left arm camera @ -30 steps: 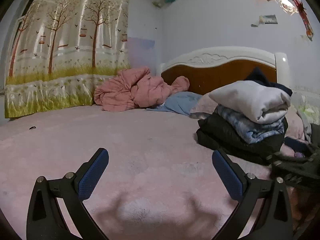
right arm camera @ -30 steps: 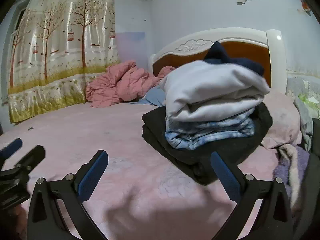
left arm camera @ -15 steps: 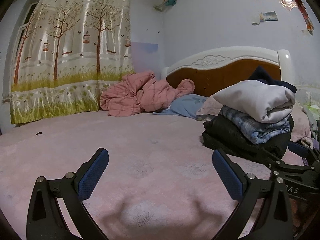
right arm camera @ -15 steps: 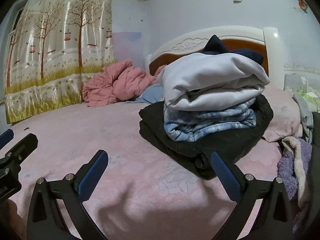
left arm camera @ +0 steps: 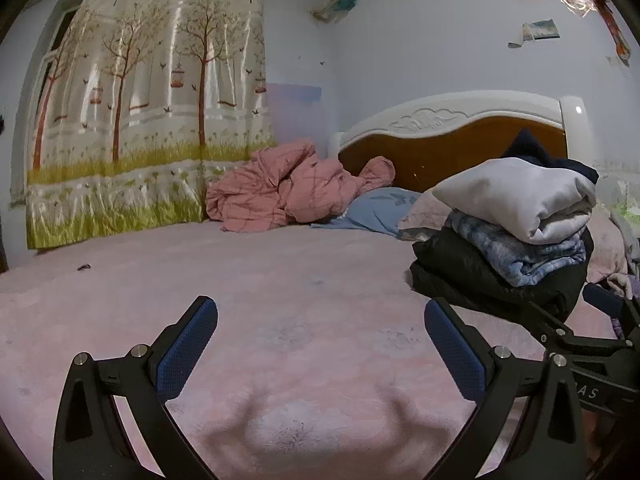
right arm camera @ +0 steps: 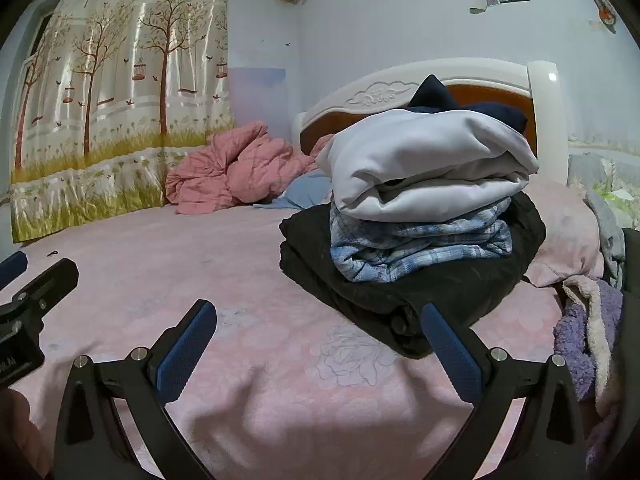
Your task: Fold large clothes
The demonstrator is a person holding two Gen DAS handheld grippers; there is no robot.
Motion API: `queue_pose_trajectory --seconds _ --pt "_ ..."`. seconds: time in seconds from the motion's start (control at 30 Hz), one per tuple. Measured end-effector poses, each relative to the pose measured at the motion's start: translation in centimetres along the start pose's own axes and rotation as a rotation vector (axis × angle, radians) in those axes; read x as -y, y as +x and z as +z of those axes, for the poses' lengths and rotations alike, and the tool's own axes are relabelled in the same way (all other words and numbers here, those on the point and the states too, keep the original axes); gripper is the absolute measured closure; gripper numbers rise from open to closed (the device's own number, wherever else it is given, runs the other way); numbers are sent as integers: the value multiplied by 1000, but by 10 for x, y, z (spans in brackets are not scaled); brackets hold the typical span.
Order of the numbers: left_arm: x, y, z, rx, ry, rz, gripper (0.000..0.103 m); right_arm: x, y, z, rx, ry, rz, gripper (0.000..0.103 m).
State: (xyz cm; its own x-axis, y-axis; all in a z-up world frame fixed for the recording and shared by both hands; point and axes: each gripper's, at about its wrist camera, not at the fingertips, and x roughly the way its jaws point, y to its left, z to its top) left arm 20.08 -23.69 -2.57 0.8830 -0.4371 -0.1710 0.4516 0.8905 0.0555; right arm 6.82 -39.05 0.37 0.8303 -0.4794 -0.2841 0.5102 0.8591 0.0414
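1. Left wrist view: the left hand-held gripper (left arm camera: 321, 320) hangs over the pink bed (left arm camera: 280, 280). Its two blue-padded fingers are spread wide and nothing is between them.
2. In the same view, the stack of folded clothes (left arm camera: 508, 236) lies on the bed to the right, a little farther than the fingertips. The right hand-held gripper (left arm camera: 592, 320) shows at the right edge, just near the stack.
3. Right wrist view: the right hand-held gripper (right arm camera: 319, 320) is also spread wide and holds nothing. Its right finger (right arm camera: 448, 352) is just in front of the near edge of the stack; I cannot tell if it touches.
4. The stack of folded clothes (right arm camera: 420, 216) has a black garment (right arm camera: 460, 284) at the bottom, a blue plaid garment (right arm camera: 420, 244) on it, then a white garment (right arm camera: 428, 160), and a dark navy piece (right arm camera: 472, 110) on top.
5. A pale pink pillow (right arm camera: 568, 240) lies to the right of the stack, touching it, and a purple fluffy cloth (right arm camera: 580, 328) is at the near right edge.
6. Far on the bed, a crumpled pink quilt (right arm camera: 232, 168) and a light blue pillow (right arm camera: 308, 192) lie before the headboard (right arm camera: 400, 84).
7. A curtain with a tree pattern (right arm camera: 120, 100) hangs on the far left.
8. The left hand-held gripper (right arm camera: 24, 280) shows partly at the left edge of the right wrist view.
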Motion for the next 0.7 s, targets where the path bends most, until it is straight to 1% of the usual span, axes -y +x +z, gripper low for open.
queue_pose_trajectory --seconds 0.07,0.2,0.53,0.7 --pt "-4 -4 1 21 -19 13 0 0 -1 0 5 0 -3 0" --pt "-9 -1 2 7 -42 9 0 0 0 0 8 -4 -13 0" --pt "-11 0 1 4 -48 7 0 -2 2 -2 3 -13 -24 0" --pt "-10 0 1 0 -48 14 0 -4 8 -4 -12 -36 -48 0"
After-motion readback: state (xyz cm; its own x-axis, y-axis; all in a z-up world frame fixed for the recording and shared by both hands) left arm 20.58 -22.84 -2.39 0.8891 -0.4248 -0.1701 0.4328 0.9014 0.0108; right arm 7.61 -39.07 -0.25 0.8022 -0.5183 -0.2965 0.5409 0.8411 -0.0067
